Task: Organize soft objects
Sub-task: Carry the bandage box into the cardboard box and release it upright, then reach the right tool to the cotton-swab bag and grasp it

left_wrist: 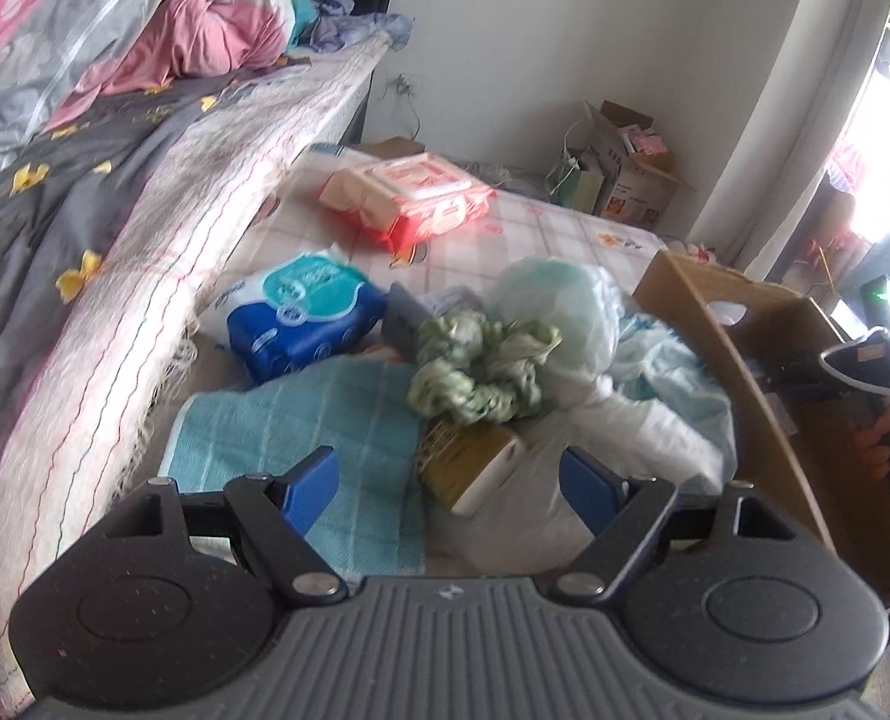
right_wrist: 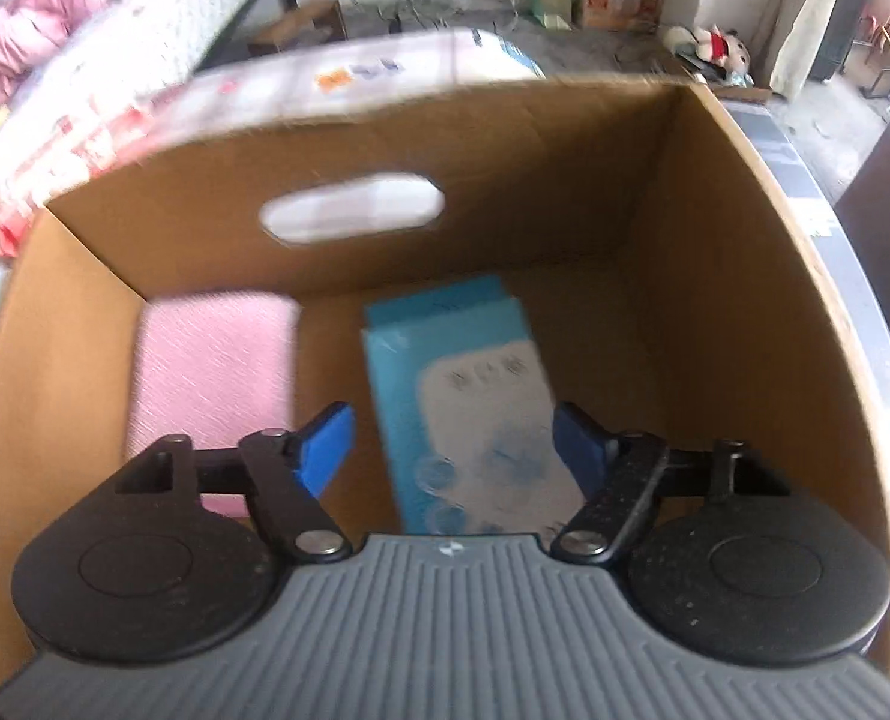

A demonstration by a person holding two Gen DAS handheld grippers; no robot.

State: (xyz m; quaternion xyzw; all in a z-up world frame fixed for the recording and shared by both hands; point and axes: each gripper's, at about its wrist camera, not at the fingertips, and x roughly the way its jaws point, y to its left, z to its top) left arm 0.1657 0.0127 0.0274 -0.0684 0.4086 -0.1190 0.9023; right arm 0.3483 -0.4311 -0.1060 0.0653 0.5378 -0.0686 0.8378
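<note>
1. Left wrist view: the left gripper point(left_wrist: 448, 483) hangs with its blue fingers point(left_wrist: 309, 489) spread wide and nothing between them, above a pile of soft goods on the floor beside the cardboard box point(left_wrist: 739, 354).
2. Directly ahead of the spread fingers lies a yellow-and-white packet point(left_wrist: 475, 468), with a crumpled green cloth point(left_wrist: 481, 369) resting on its far end.
3. Left of the box, in order away from it: a pale plastic bag point(left_wrist: 565, 312), the green cloth, a teal checked towel point(left_wrist: 300, 420) and a blue tissue pack point(left_wrist: 303, 315) against the mattress edge point(left_wrist: 162, 276).
4. Farther from the box, a red wipes pack point(left_wrist: 405, 198) sits alone on the patterned sheet.
5. Right wrist view: the right gripper point(right_wrist: 451, 453) is released, its fingers point(right_wrist: 324, 450) apart and empty, poised over the open top of the cardboard box point(right_wrist: 655, 192).
6. On the box floor lie a pink folded cloth point(right_wrist: 213, 354) by the left wall and a light-blue packet point(right_wrist: 475, 396) at the centre, apart from each other.
</note>
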